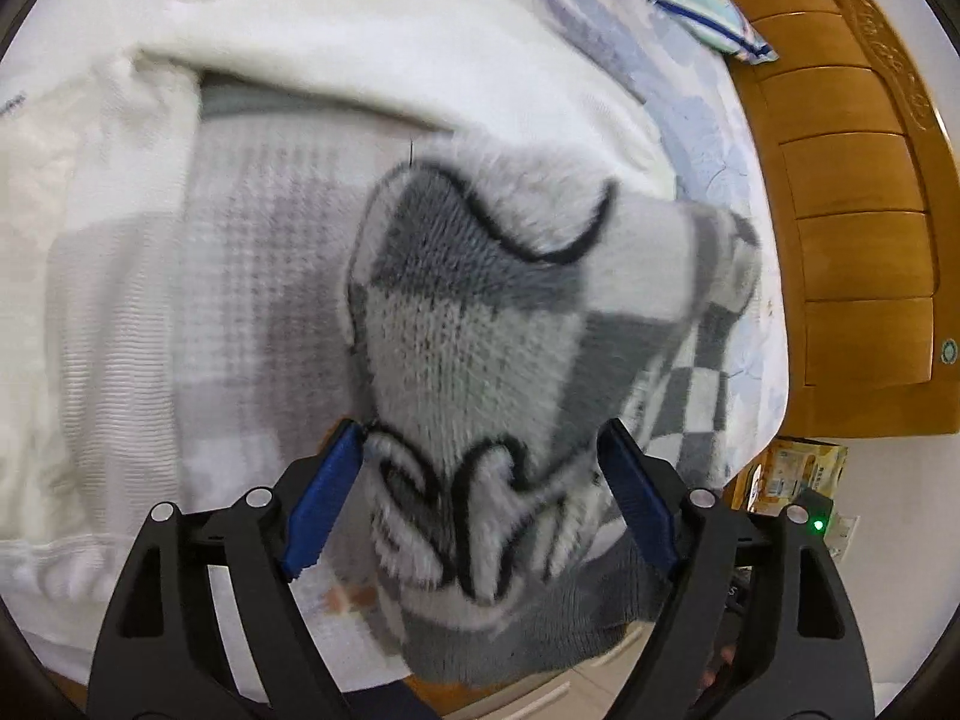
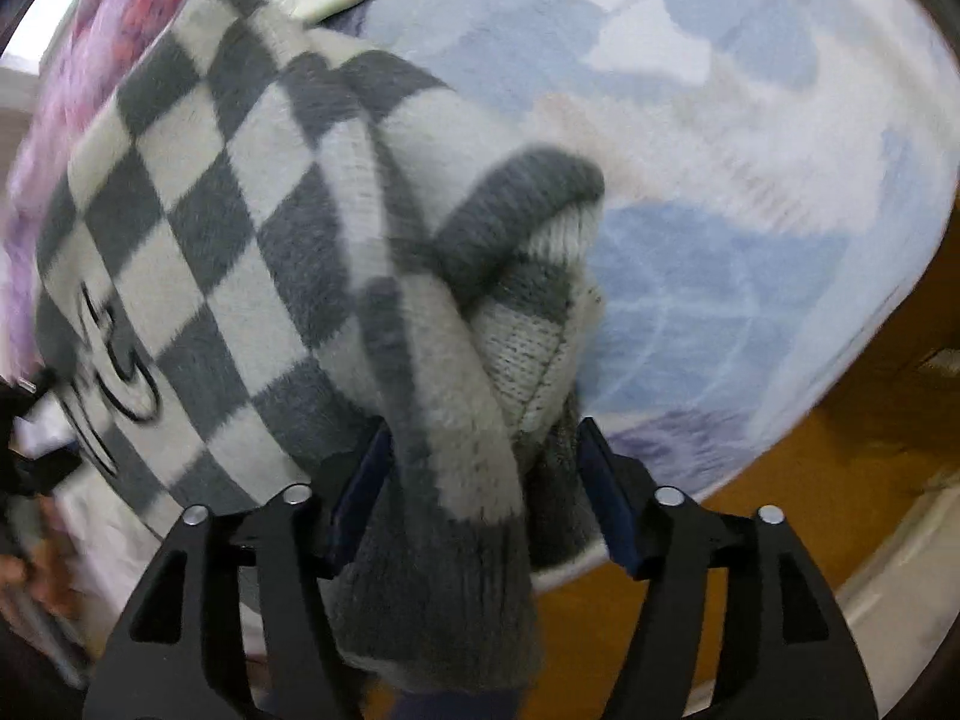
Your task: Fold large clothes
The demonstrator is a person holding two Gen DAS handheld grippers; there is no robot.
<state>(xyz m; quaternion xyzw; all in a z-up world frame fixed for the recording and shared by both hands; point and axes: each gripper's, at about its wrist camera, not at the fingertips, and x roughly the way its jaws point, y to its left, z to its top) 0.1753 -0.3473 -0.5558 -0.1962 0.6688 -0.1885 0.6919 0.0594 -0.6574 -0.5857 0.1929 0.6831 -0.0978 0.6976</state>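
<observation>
A grey and white checkered knit sweater (image 1: pixel 480 312) with black stitched lettering hangs bunched over the bed. My left gripper (image 1: pixel 480 456) is shut on its lettered hem; thick fabric fills the gap between the blue pads (image 1: pixel 324 504). My right gripper (image 2: pixel 480 468) is shut on another bunched part of the sweater (image 2: pixel 240 210), near a grey ribbed cuff (image 2: pixel 522 198). The fabric hides the inner pad faces. Both views are blurred by motion.
A bed with a pale blue patterned sheet (image 2: pixel 720 180) lies under the sweater. A white fleece blanket (image 1: pixel 360 30) lies on the bed beyond it. A wooden headboard (image 1: pixel 852 180) stands at the right. A pink-purple fabric (image 2: pixel 90 90) lies at the left.
</observation>
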